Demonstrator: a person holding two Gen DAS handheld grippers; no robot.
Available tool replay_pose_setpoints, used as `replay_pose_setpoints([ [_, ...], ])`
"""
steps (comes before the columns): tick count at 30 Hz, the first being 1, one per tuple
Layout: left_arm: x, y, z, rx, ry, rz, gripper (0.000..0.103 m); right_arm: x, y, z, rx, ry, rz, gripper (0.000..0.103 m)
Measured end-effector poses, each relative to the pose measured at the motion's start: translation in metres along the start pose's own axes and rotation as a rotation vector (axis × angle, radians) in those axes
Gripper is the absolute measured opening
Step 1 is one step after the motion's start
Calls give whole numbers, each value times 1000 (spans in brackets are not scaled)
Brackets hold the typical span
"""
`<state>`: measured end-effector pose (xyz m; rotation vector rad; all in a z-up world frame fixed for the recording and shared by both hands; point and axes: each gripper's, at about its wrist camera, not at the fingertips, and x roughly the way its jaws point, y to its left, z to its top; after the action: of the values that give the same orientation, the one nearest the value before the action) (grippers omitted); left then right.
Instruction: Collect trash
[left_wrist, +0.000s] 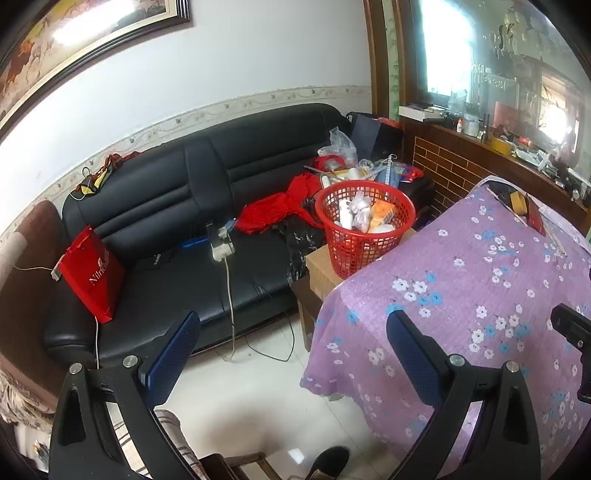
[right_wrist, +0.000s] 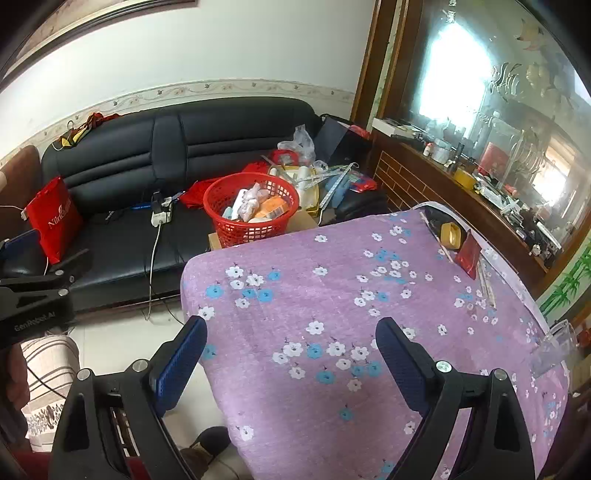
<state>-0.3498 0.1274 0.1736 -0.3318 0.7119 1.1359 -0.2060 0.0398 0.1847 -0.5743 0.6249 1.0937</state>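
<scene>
A red lattice basket (left_wrist: 365, 229) is seen standing upright on a cardboard box (left_wrist: 320, 266) just beside the bench's far edge. It is filled with what appear to be crumpled wrappers and orange and white packets (right_wrist: 258, 208).

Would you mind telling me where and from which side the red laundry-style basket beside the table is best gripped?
Grip the red basket by its top rim, at the arc nearest the purple tablecloth, coming down from above. It stands upright and open-topped, and its wide round body looks too broad for a claw, while the thin rim offers a lip to pinch. Wrappers fill the inside, so keep to the edge.
</scene>
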Motion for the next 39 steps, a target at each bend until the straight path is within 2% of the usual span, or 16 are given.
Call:
replay_pose_setpoints([
  [11, 3, 15, -3, -19, 2, 25, 100, 11, 13, 5, -14, 19, 30, 95],
  [22, -4, 44, -11, -45, -22, 90, 100, 20, 39, 18, -43, 2, 89, 95],
  [39, -11, 75, -19, -110, -18, 153, 100, 27, 75, 29, -128, -2, 166, 95],
])
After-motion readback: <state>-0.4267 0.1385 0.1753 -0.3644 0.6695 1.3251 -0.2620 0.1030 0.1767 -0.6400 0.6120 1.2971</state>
